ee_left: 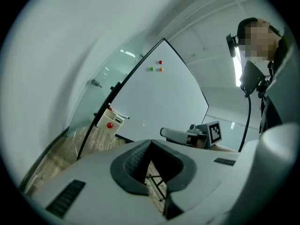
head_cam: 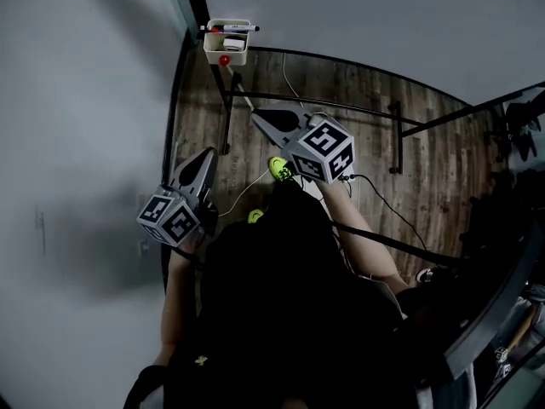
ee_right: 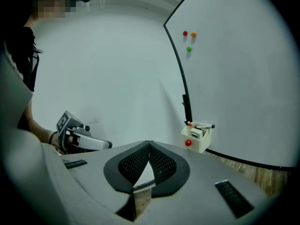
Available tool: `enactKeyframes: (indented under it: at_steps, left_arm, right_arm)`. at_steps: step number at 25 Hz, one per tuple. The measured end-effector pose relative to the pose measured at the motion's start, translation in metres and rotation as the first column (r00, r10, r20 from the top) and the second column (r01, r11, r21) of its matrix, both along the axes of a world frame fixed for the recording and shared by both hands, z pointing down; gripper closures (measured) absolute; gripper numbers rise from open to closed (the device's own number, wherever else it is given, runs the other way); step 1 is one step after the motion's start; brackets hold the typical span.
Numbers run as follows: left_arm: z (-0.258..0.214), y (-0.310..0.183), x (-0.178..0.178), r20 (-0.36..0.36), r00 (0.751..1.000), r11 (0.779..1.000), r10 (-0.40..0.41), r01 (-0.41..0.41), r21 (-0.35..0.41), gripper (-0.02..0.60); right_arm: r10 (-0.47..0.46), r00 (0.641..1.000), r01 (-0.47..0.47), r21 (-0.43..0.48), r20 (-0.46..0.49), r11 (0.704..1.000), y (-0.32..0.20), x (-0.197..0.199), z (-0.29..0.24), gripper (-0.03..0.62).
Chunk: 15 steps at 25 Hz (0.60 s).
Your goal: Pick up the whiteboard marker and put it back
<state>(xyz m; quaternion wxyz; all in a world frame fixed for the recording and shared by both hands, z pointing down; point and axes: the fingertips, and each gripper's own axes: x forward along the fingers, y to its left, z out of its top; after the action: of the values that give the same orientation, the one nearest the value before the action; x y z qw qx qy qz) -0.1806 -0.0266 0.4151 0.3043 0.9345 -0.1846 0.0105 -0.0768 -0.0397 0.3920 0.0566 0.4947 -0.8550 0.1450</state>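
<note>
Whiteboard point(head_cam: 358, 15) cut off at top — tray point(head_cam: 238, 56) contents too small to tell.

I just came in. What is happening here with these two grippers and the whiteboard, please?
A person stands before a whiteboard with a hand-held gripper in each hand. The left gripper and the right gripper both have their jaws together with nothing between them, and both are well short of the board. The whiteboard marker lies across the top of the small white holder at the board's lower corner, so neither gripper is handling it at this moment.
</note>
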Motion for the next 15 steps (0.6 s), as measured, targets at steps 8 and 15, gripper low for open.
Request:
enactKeyframes:
  at_steps: [8, 15]
  left_arm:
    - [0.004, 0.034, -0.012, -0.023, 0.997, 0.997, 0.070, -0.071, -0.012, 0.549]
    - [0.009, 0.054, -0.010, -0.025, 0.994, 0.993, 0.105, -0.106, -0.044, 0.549]
  right_arm:
    - [0.039, 0.999, -0.039, -0.046, 0.001, 0.998, 0.051, -0.029, 0.011, 0.603]
    - [0.073, 0.997, -0.073, -0.073, -0.004, 0.995, 0.074, -0.033, 0.012, 0.603]
